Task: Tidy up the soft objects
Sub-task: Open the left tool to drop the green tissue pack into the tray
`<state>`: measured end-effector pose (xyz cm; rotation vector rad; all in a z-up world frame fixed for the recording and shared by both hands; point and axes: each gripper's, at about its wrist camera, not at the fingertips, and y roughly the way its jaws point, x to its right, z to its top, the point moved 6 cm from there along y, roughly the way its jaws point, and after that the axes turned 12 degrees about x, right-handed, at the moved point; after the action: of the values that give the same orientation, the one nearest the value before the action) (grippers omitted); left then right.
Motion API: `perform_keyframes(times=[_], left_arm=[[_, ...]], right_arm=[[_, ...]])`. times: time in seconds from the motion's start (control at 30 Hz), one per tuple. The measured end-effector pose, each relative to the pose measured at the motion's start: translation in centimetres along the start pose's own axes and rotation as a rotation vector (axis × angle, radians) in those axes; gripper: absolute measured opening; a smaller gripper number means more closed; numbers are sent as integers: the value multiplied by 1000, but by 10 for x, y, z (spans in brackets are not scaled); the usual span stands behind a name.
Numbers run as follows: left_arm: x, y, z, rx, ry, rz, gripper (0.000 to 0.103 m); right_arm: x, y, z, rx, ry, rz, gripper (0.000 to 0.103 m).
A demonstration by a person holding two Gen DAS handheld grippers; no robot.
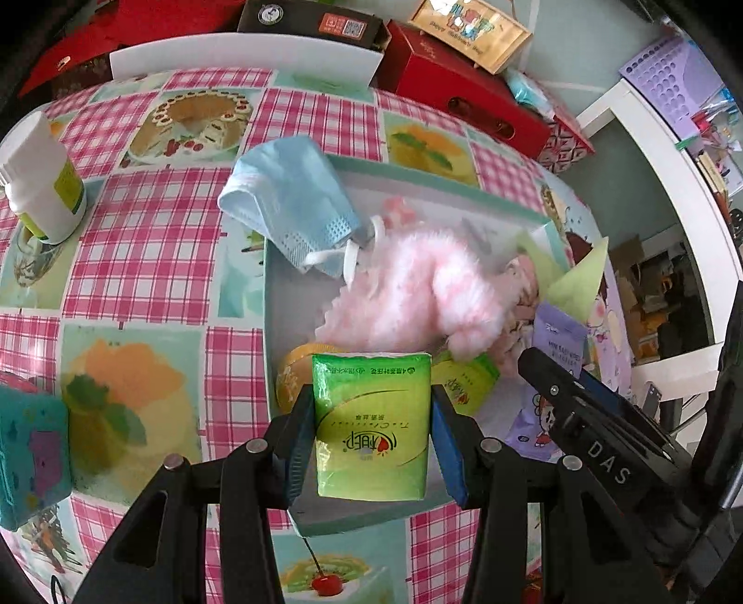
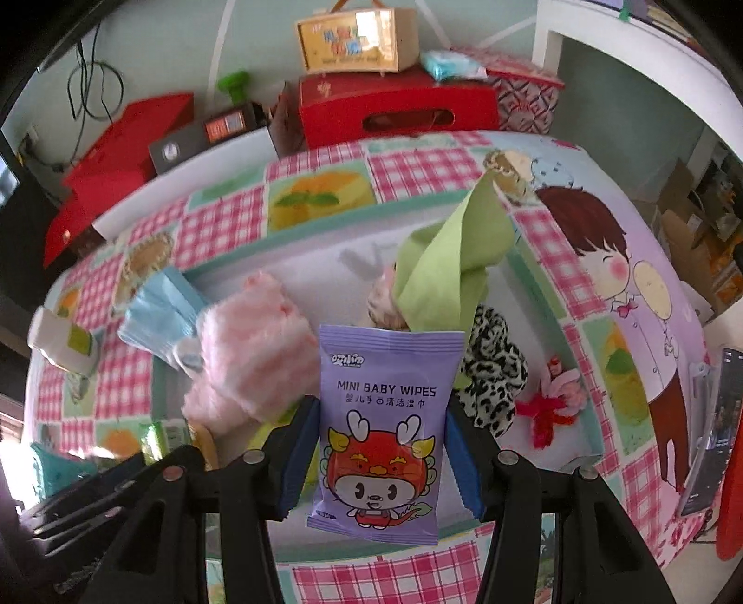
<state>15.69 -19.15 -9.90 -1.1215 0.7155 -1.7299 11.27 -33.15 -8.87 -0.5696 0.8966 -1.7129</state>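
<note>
My left gripper (image 1: 371, 409) is shut on a green tissue pack (image 1: 369, 423), held over the near end of the shallow white tray (image 1: 278, 288) with a teal rim. My right gripper (image 2: 383, 441) is shut on a purple baby wipes pack (image 2: 385, 427), held above the same tray (image 2: 302, 251). Inside the tray lie a pink fluffy cloth (image 1: 418, 288), a light green cloth (image 2: 450, 260), a black-and-white spotted scrunchie (image 2: 492, 367) and a red and pink tie (image 2: 552, 399). A blue face mask (image 1: 288, 200) hangs over the tray's far left rim.
A white bottle (image 1: 44, 186) stands on the checked tablecloth at the left. A teal box (image 1: 28, 450) sits at the near left edge. Red boxes (image 1: 464, 93) and a wooden box (image 2: 357, 42) line the back. A phone (image 2: 710, 427) lies at the right.
</note>
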Motion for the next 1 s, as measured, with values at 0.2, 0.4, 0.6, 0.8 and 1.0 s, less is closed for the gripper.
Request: perform_keyframes(times=[0.2,0.4,0.6,0.8,1.0], left_arm=[[1,12,-4,-33,11,28,48],[2,21,-6,-46,16,43,48],[5,25,-5,-52,19,43,51],[5,23,-2,-53,19,41,56],[7,15,0,-33,31,38,56]], right_arm=[[-1,9,-7,-33,-31,-9,56],[-2,19,-12,-68,-41,-5,57],[-1,26,-17,-98,-36,-9,57],[0,26,-17,-102,-33,-15,58],[0,19,-12,-82,-31,-19,58]])
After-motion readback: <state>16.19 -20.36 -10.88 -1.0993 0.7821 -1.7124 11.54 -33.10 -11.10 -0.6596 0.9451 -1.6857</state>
